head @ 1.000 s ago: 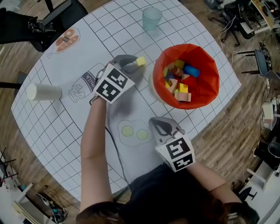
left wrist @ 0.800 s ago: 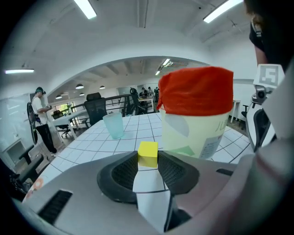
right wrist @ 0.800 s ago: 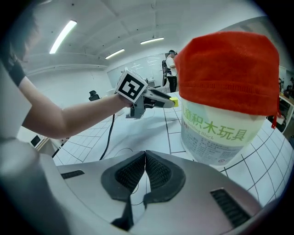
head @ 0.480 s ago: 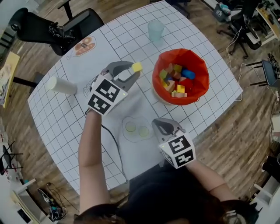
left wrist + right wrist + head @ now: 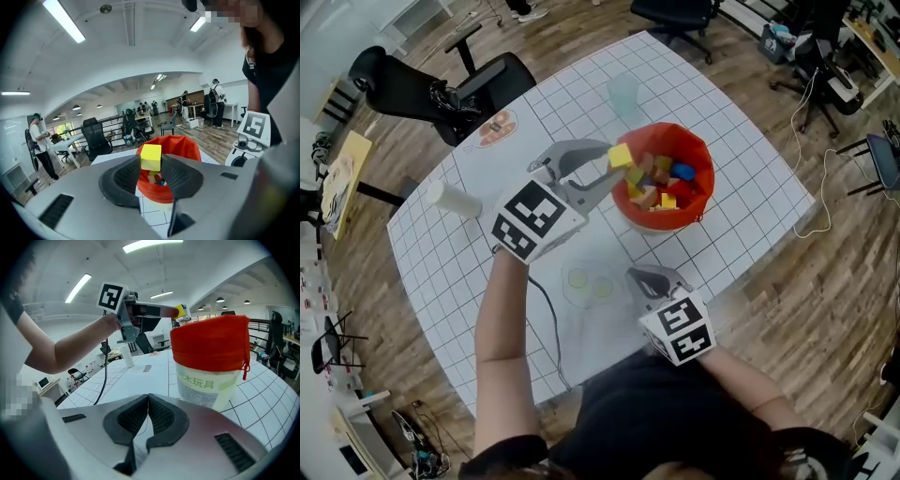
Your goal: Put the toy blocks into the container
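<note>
The left gripper (image 5: 611,165) clamps a yellow block (image 5: 621,156) near the orange container's (image 5: 703,174) rim. Released here, it could clip the edge and fall outside. The right gripper's (image 5: 148,401) jaws are together, empty.

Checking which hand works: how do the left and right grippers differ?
The left gripper clamps a yellow block; the right gripper is shut, empty. The left gripper is up at the red container's rim; the right gripper is lower, facing the container's side. Both bear a marker cube.
</note>
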A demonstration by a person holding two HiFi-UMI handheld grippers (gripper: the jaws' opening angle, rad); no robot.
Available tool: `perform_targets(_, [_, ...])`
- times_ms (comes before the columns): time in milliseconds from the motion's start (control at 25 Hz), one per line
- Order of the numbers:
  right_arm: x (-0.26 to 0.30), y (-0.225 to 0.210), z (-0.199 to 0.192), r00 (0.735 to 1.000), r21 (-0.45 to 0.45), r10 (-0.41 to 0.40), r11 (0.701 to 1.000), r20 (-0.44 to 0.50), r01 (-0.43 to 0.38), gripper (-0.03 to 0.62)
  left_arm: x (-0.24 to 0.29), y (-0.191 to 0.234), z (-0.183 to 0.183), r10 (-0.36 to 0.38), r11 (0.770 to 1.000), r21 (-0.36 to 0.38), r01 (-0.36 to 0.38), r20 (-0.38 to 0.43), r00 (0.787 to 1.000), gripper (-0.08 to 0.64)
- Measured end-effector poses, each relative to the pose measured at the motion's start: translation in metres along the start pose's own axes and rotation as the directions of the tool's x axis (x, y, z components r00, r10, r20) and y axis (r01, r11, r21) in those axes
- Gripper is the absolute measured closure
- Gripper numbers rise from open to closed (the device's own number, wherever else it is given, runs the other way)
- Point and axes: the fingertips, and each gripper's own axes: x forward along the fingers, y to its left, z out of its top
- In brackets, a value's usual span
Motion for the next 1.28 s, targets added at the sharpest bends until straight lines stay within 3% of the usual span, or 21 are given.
perform_targets(240, [-0.021, -0.018, 0.001, 0.999, 0.003, -0.039, 0.999, 0.038, 0.039, 0.575, 0.032, -0.022, 0.017, -0.052, 0.998, 0.036, 0.054, -0.04, 0.998, 0.408])
perform_targets(480, [-0.036, -0.037, -0.004, 0.994, 0.02, -0.096, 0.995, 0.048, 0.095, 0.575, 0.048, -0.019, 0.018, -0.006, 1.0, -0.008, 0.006, -0.038, 0.999, 0.371])
perform_targets(720, [-0.042, -0.038, -0.006, 0.993, 0.027, -0.107, 0.994, 0.047, 0.105, 0.575, 0.041, -0.023, 0.014, 0.012, 1.0, -0.012, -0.013, -0.043, 0.999, 0.385])
perform_targets(1040, [-0.048, -0.04, 0.0, 0.989, 0.022, -0.14, 0.99, 0.051, 0.139, 0.575, 0.004, -0.01, 0.007, 0.11, 0.991, -0.071, -0.11, -0.004, 0.994, 0.445])
perform_targets(1280, [-0.053, -0.039, 0.008, 0.987, 0.007, -0.145, 0.989, 0.068, 0.145, 0.575, -0.033, -0.012, -0.006, 0.216, 0.965, -0.152, -0.212, 0.005, 0.976, 0.483])
